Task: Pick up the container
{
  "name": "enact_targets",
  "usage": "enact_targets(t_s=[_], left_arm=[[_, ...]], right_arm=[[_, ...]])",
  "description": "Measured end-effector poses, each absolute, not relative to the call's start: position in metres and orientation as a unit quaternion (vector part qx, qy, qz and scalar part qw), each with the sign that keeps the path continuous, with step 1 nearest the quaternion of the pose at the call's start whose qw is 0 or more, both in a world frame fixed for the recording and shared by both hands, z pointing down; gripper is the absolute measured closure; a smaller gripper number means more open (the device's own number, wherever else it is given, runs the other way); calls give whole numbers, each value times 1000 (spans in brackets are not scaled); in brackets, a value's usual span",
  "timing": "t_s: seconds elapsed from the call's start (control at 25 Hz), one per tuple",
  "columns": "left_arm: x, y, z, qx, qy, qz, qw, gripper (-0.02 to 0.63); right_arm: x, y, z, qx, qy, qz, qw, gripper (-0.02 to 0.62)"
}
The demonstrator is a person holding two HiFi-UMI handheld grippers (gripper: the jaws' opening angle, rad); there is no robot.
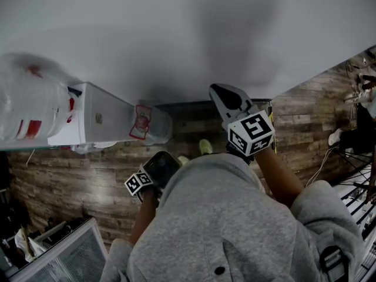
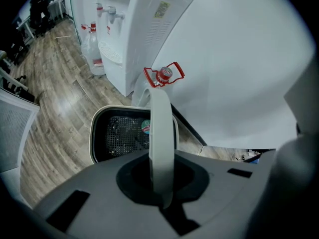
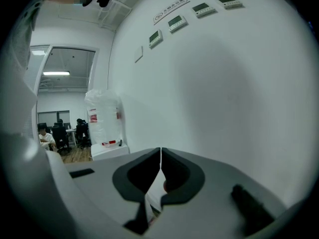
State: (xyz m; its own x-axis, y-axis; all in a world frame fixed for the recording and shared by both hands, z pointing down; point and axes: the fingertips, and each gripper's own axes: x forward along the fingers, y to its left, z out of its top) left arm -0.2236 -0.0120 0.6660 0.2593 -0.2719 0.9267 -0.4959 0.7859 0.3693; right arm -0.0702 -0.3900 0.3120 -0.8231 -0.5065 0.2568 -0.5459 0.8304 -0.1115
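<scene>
In the left gripper view a bin [image 2: 98, 133] with a white rim and a black mesh inside stands on the wood floor, right below my left gripper [image 2: 160, 94]. That gripper's jaws are shut with nothing between them and point steeply down. A clear water bottle [image 2: 164, 75] with a red handle cap leans by the wall just beyond the bin. In the head view my left gripper [image 1: 160, 164] hangs low over the floor, and my right gripper [image 1: 223, 91] is held higher and aimed at the white wall. My right gripper [image 3: 160, 150] is shut and empty.
A white water dispenser [image 1: 94, 121] with a large bottle [image 1: 26, 101] on top stands at the left, with the spare bottle [image 1: 150, 125] beside it. The white wall [image 1: 194, 34] fills the front. A grille panel [image 1: 64, 257] sits at the lower left. Wall control panels [image 3: 175, 22] are overhead.
</scene>
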Motion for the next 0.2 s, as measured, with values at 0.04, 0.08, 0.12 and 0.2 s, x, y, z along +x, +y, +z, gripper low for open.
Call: enact_targets(t_s=[0.04,0.08,0.12,0.2], left_arm=[[-223,-12,665,319,-604,79,726,591],[-223,-12,665,320,-603,81,726,591],[-222,-13,665,321,-603,82,725,589],[-222,-14,664,322,-604,83,725,589]], right_arm=[[-70,-390,312,277,-950,90,109,569],[-69,-390,312,277,-950,90,109,569],[-69,-390,311,277,-950,90,110,569],[-68,-390,311,276,-951,89,110,569]])
